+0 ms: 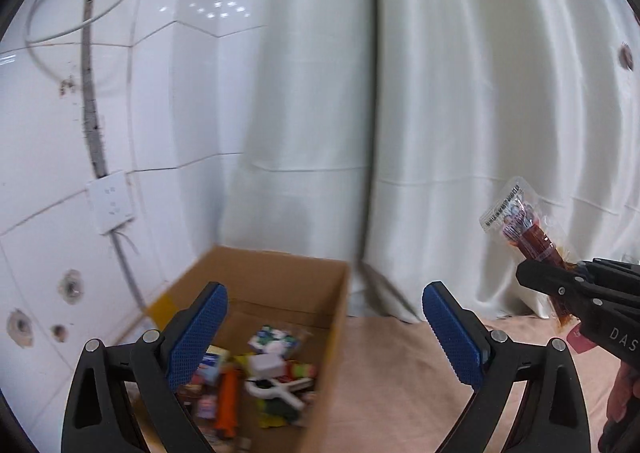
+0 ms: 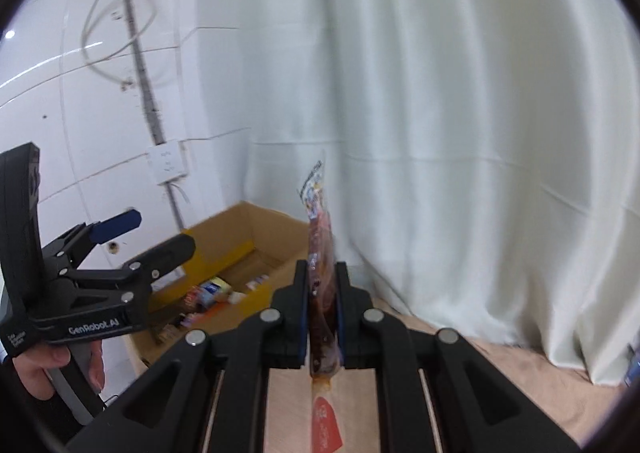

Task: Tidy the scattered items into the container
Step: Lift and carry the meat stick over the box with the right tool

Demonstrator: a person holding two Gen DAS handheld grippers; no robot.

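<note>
While your white curtain (image 1: 460,101) and tiled wall (image 1: 60,133) fill the background, the cardboard box (image 1: 280,285) sits on the tan cloth (image 1: 392,381) in the corner, already holding a jumble of small items (image 1: 256,369) (a white clip among them). Your left gripper (image 1: 324,337) hovers level above the box's near end, jaws spread wide and empty, your fingers (image 2: 60,363) wrapped around its handle. Your right gripper (image 2: 322,313) is held up to the right of the box, jaws clamped on a clear snack packet (image 2: 320,249) that stands upright above the cloth.
</note>
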